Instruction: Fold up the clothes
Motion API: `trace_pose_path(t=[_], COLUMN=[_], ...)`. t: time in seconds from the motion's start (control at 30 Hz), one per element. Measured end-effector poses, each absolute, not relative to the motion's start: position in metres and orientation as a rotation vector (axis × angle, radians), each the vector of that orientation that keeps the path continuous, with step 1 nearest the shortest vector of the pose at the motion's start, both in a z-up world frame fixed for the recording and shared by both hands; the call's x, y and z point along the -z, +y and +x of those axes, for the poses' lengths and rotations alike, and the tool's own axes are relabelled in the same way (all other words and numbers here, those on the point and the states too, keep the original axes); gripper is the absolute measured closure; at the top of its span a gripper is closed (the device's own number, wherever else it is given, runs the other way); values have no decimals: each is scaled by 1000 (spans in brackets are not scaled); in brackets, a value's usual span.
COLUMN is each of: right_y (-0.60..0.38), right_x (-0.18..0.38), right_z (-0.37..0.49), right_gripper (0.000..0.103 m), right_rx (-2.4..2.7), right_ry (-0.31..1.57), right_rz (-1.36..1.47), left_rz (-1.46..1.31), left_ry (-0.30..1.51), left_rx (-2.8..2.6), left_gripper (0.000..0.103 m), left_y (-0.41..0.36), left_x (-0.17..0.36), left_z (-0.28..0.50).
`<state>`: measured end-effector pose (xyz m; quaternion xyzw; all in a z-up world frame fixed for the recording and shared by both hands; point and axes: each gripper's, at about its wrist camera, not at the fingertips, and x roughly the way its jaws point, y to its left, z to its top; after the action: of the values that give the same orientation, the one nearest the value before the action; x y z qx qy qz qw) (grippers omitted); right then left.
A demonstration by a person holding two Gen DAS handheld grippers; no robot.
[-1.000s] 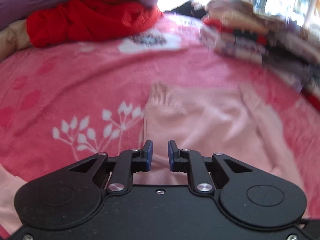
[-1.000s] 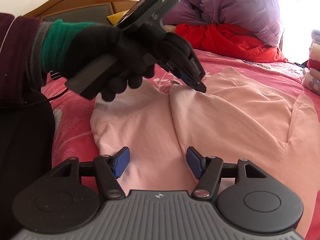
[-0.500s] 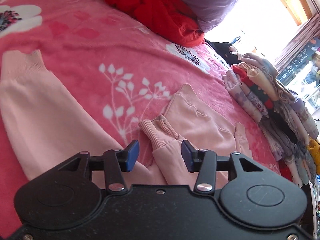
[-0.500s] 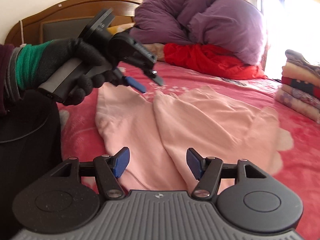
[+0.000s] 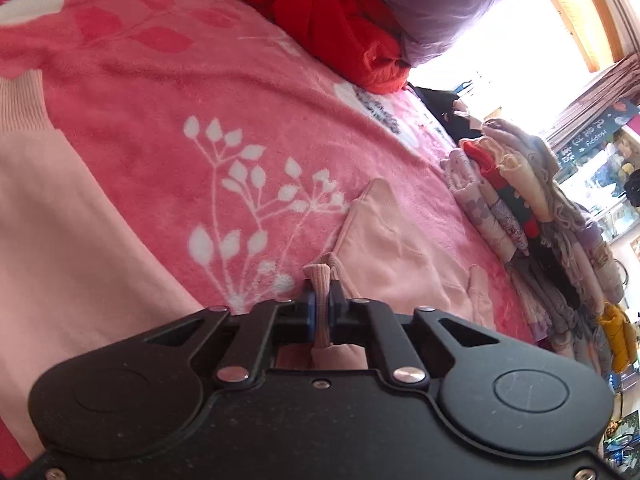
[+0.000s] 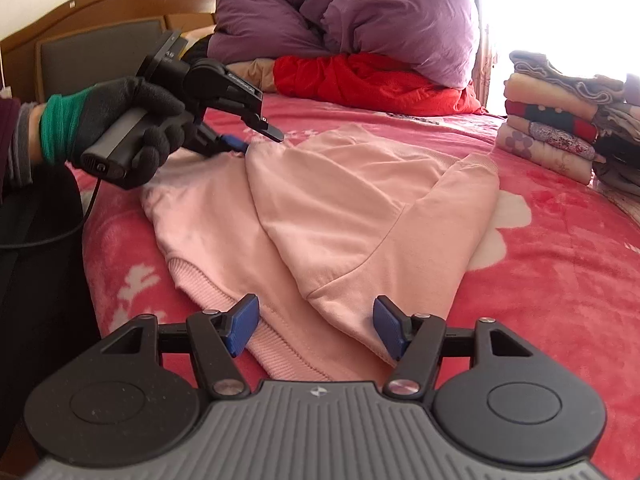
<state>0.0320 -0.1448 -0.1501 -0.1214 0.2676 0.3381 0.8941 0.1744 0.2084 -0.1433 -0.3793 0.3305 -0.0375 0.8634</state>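
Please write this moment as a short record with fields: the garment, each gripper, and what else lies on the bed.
garment: pink sweatshirt, lying partly folded on the pink floral blanket
left gripper: shut on a ribbed edge of the sweatshirt
right gripper: open, holding nothing, above the sweatshirt's near hem
far end of bed: purple duvet over a red garment
right side: stack of folded clothes

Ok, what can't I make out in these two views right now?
- Left wrist view: the left gripper body hides the pink sweatshirt beneath the pinched cuff.
- Right wrist view: the right gripper covers the sweatshirt's near hem.
- Both views: window glare washes out everything behind the folded stack.
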Motion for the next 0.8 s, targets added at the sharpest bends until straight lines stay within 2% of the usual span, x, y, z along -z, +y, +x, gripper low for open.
trace_pose_path(t=[0.13,0.4,0.8], right_y=[-141,-142,-165], right_x=[144,152,155], right_z=[27,29,33], right_gripper=[39,39,40], right_rx=[-696,-701,-725], right_ry=[507,537,552], right_rz=[-283,-259,-156], left_rz=[-880,-1042,-1051], left_ry=[630,581,559], left_rx=[121,116,92], left_gripper=[101,101,101], left_y=[209,189,121], left_x=[126,98,44], left_z=[163,157,196])
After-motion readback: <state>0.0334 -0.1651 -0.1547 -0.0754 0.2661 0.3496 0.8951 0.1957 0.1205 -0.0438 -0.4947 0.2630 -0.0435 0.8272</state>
